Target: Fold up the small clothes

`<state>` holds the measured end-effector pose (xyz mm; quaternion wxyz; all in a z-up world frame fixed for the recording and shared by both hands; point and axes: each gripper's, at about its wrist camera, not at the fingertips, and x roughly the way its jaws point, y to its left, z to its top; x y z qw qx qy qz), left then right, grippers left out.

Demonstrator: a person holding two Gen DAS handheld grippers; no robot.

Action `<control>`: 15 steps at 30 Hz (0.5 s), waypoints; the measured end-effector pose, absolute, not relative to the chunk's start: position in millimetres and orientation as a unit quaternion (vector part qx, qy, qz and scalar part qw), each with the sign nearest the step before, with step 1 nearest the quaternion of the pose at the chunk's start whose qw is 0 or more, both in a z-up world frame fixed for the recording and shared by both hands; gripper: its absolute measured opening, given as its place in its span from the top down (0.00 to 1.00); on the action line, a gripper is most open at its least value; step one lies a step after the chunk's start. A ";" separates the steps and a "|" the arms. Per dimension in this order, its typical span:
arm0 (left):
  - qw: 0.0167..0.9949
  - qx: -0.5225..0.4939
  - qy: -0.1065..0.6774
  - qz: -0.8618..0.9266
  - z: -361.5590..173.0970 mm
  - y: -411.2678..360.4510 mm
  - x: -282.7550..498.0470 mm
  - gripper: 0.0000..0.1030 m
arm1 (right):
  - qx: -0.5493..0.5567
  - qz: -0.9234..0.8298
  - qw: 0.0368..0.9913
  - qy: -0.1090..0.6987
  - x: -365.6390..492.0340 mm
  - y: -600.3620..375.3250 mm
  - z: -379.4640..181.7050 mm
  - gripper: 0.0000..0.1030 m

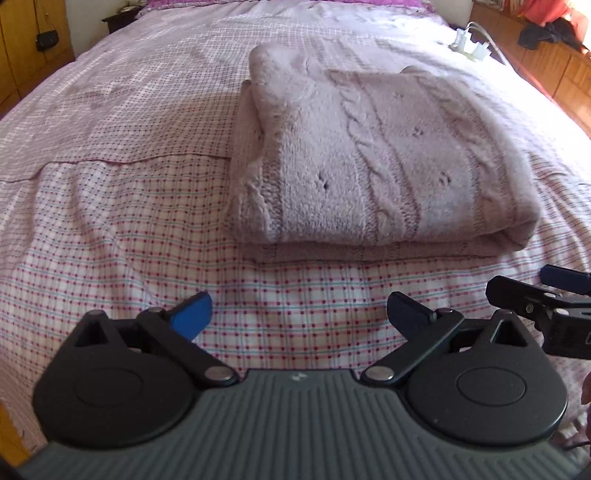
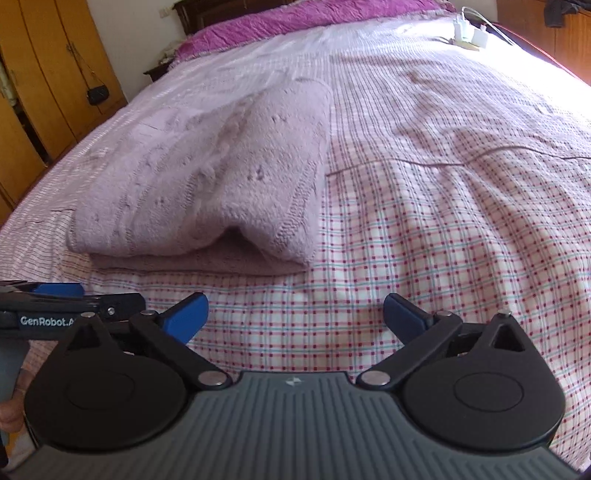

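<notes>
the folded pink knit sweater (image 1: pixel 373 162) lies on the checked bedspread (image 1: pixel 110 221); left gripper (image 1: pixel 299 314) and right gripper (image 2: pixel 295 314) both gape wide, empty.

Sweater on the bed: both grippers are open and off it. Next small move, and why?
Probably tidy the near edge: the sweater already lies folded on the bed, but in the right wrist view its top layer arches up over the lower one. I'd bring the right gripper forward to press that hump flat. The left gripper is open too, holding nothing.

A checked bedspread (image 2: pixel 424 221) covers the bed, white chargers, perhaps (image 2: pixel 469 33), near its far edge beside wooden wardrobes (image 2: pixel 48 81)
</notes>
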<state>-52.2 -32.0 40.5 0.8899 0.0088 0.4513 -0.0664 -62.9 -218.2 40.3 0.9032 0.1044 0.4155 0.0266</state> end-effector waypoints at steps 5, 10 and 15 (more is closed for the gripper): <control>0.889 0.016 0.455 -0.053 37.2 -36.9 -51.8 0.00 | 0.092 0.016 0.904 0.416 -58.4 -211.3 31.7 0.00; 0.888 0.018 0.457 -0.051 35.7 -38.3 -52.4 0.00 | 0.082 0.012 0.905 0.417 -57.6 -207.6 27.4 0.00; 0.888 0.021 0.457 -0.051 34.4 -39.7 -52.5 0.00 | 0.079 0.010 0.905 0.418 -56.3 -206.5 27.1 0.00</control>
